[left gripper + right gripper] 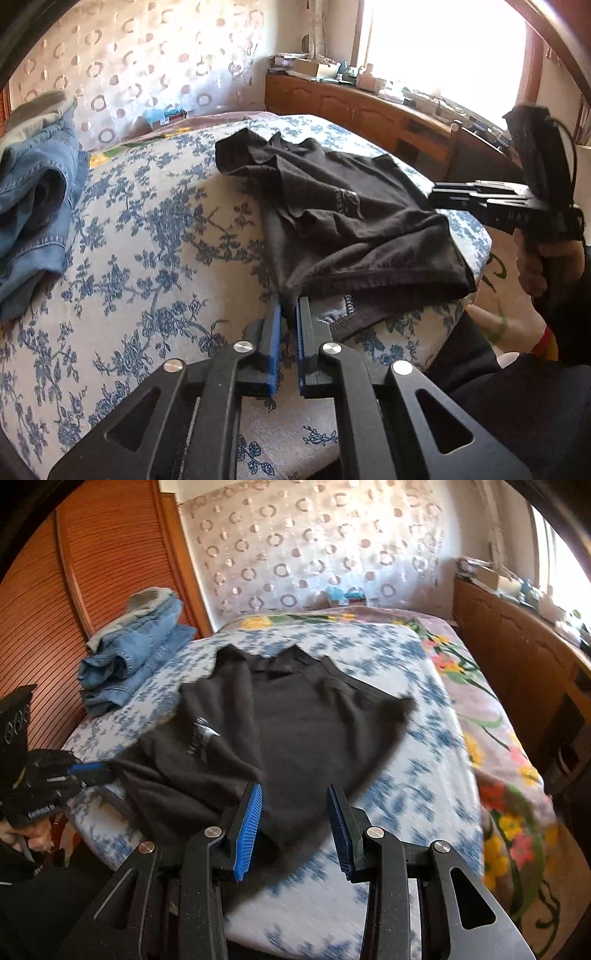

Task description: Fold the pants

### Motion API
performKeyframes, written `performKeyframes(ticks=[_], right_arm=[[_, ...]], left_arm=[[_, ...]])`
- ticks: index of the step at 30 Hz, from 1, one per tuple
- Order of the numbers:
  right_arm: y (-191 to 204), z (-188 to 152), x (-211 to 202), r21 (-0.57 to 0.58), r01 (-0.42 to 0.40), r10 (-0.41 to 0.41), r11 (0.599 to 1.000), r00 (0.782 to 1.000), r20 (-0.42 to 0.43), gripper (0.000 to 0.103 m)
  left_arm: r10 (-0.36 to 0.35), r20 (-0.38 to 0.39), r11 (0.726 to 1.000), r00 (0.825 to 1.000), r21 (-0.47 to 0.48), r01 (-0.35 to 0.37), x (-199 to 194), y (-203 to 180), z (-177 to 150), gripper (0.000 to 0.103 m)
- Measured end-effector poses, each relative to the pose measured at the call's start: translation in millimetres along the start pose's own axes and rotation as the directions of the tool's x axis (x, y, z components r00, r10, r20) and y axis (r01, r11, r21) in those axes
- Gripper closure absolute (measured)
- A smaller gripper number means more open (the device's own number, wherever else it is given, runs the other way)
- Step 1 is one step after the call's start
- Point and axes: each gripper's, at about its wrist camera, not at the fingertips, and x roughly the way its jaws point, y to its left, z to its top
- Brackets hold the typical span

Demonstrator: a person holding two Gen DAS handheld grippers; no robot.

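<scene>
Black pants (pixel 332 221) with a small white print lie rumpled on the blue floral bedsheet (pixel 147 240). My left gripper (pixel 290 301) is shut on their near hem, with dark cloth pinched between the blue pads. The right wrist view shows the same pants (pixel 295 731) spread out, and the left gripper (pixel 107 771) at their left edge. My right gripper (pixel 295 788) is open, and its blue pads stand apart above the near edge of the pants, touching nothing. From the left wrist view, the right gripper (pixel 434 194) hovers by the pants' right side.
A pile of blue jeans (pixel 136 653) sits at the bed's far left by a louvred wooden door (pixel 92 572). A cluttered wooden cabinet (pixel 517 657) runs along the right under a bright window. A hand (pixel 532 266) holds the right gripper off the bed's right edge.
</scene>
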Motion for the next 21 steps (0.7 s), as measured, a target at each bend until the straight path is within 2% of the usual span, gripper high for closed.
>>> performKeyframes(ticks=[4,8,11,13,14,15,21], right_arm=[[16,6,16,-0.036,-0.046,0.046,0.998,0.999,-0.001,0.065],[33,13,32,-0.072,-0.094,0.093,0.993,0.996,-0.007,0.065],[49,20,46,-0.104,-0.125,0.124,0.987,0.992,-0.016,0.065],[56,22,54,-0.122,-0.139,0.137,0.983,0.99,-0.026,0.065],[59,22,58,-0.129,-0.145,0.142,0.981,0.989,-0.033,0.065],[62,22,63,-0.135,-0.151,0.147,0.979,0.988,-0.041,0.065],[76,26,86,-0.158,-0.169,0.16,0.973,0.985,-0.07,0.065]], left_arm=[[0.001,-0.003,1.0,1.0,-0.03,-0.001,1,7,0,0.086],[0.02,0.033,0.999,0.999,-0.047,-0.018,-9,15,1,0.061],[0.044,0.043,0.997,0.998,-0.062,-0.041,-12,22,4,0.057],[0.056,0.05,0.996,0.997,-0.069,-0.052,-10,27,6,0.042],[0.054,0.059,0.996,0.997,-0.076,-0.05,-9,29,7,0.028],[0.056,0.068,0.995,0.996,-0.09,-0.049,-8,32,8,0.023],[0.079,0.071,0.991,0.994,-0.116,-0.071,0,41,11,0.023]])
